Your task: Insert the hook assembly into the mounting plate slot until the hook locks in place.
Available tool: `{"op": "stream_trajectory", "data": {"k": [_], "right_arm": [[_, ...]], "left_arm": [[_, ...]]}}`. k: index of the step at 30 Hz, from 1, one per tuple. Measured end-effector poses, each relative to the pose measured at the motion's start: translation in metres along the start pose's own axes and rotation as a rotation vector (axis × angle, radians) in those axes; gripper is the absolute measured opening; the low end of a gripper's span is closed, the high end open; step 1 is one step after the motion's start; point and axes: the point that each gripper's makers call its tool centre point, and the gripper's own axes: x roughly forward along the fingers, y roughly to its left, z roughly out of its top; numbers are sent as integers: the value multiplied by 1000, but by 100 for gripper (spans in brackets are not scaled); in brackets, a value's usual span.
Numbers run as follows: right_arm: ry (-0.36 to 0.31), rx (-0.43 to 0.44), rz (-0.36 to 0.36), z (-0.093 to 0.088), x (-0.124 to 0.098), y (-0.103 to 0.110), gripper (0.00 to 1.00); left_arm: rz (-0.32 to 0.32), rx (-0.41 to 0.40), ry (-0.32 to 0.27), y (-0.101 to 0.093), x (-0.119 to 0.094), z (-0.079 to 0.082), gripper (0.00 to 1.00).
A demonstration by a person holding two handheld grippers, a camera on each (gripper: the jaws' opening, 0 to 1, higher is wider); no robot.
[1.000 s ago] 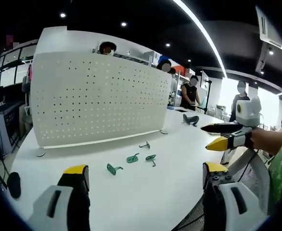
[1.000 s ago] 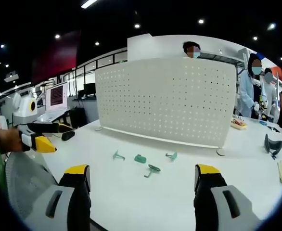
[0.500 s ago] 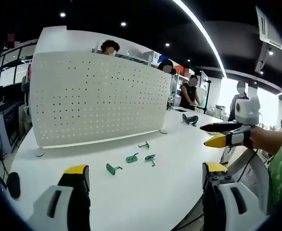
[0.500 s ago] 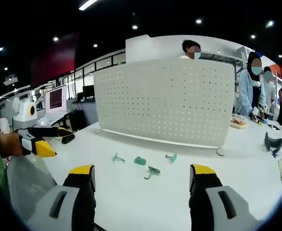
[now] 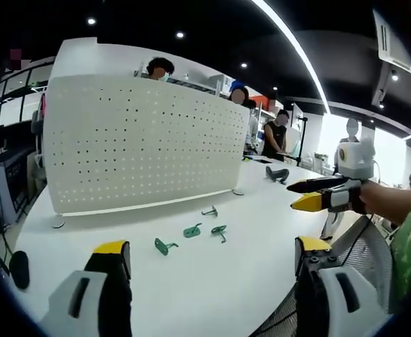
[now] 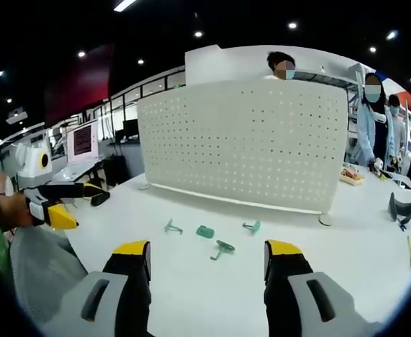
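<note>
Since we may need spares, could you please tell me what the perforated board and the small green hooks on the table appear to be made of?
Perforated board: likely sheet metal with a matte white painted finish; it looks thin, with a gentle curve and even rows of punched holes, though plastic is possible.
Green hooks: look like moulded plastic or coated metal, uniform teal; too small to settle.
Table: smooth white surface, probably laminate.

A dark ceiling [image 5: 212, 21] carries small round spotlights [image 6: 200, 34] and one long light strip [image 5: 293, 49]. A white table [image 6: 191, 281] stands before office desks with a monitor [image 6: 83, 139], and people [image 6: 371, 116] stand behind.
</note>
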Motion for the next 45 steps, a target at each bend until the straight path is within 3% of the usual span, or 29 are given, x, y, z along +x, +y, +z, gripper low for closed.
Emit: {"op": "stream_trajectory", "data": {"k": [14,25,35,45], "right_arm": [[85,-42,32,-14,31,-19,55],[139,-111,74,-17,62,-24,46],[217,-161,107,-38,85,-28,37],[250,-193,127,-41,105,-32,32]], "left_arm": [[-3,0,5,0,0,-1,99],[-1,4,10,-1,0,-3,99],[0,4,18,-1,-1,-4,99],[3,3,24,0,-2,-6,99]]}}
